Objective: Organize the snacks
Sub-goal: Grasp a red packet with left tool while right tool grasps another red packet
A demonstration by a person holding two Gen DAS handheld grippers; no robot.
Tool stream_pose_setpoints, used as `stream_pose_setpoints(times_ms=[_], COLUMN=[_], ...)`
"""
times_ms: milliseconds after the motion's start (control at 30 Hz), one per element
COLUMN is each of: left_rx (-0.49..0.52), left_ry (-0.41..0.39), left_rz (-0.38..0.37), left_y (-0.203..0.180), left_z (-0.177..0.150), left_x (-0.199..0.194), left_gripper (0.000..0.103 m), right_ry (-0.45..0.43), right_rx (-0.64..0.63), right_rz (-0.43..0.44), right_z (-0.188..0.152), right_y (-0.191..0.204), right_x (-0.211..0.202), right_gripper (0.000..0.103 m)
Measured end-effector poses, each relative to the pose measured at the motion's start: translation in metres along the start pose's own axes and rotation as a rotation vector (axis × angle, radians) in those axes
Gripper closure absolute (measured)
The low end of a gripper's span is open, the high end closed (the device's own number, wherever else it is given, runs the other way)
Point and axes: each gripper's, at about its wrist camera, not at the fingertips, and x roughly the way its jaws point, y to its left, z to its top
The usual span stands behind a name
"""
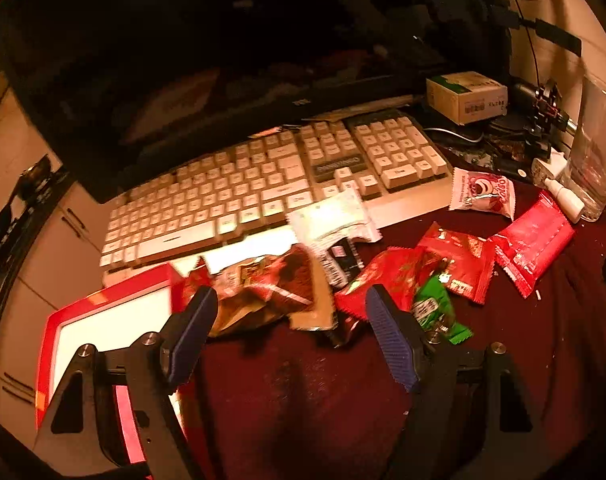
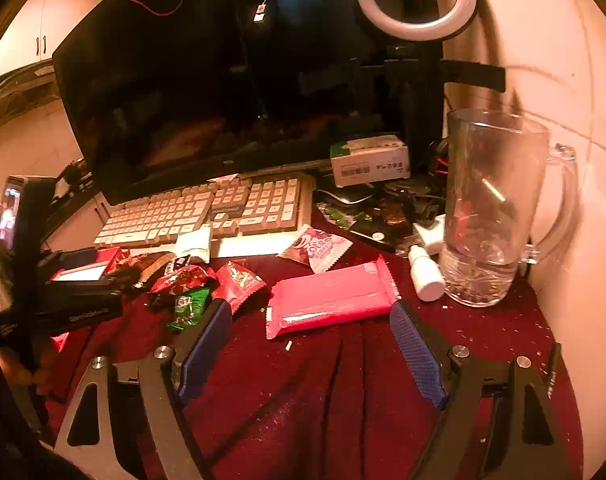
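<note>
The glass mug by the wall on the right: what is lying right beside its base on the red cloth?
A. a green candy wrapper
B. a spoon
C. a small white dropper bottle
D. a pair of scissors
C: in the right wrist view a small white dropper bottle lies on its side against the foot of the glass mug, while the green packet sits far off in the snack pile.

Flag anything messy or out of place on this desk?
Yes. A white snack packet lies half on the keyboard, overhanging its front edge. The snack wrappers sit in an overlapping heap on the dark red cloth, which is speckled with pale crumbs. A small white bottle lies tipped beside the glass mug.
</note>
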Motion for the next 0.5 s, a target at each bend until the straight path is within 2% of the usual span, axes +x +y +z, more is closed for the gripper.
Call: stream_pose_setpoints(times_ms=[67, 133, 233, 400, 500], left_rx=[0.004, 0.015, 0.017, 0.020, 0.029], left_ry=[0.011, 0.015, 0.025, 0.021, 0.024], left_rz=[-0.023, -0.007, 0.033, 0.070, 0.054], left_y=[-0.003, -0.003, 0.001, 0.011, 0.014], left_z=[0.004, 0.005, 0.003, 0.002, 0.003], left_x=[0.006, 0.011, 0.020, 0.019, 0.019], left_gripper=[0.026, 0.026, 0.026, 0.026, 0.026], right_ry=[0.014, 0.059, 0.169, 0.263, 0.330], right_rx=[-0.008, -0.055, -0.145, -0.248, -0.328], right_rz=[0.037, 0.069, 0.062, 0.103, 0.101], right_z=[0.008, 0.018, 0.032, 0.045, 0.044], right_y=[0.000, 0.006, 0.022, 0.055, 0.077], right_x=[0.006, 0.018, 0.049, 0.095, 0.127], right_gripper=[0.020, 0.020, 0.020, 0.022, 0.023])
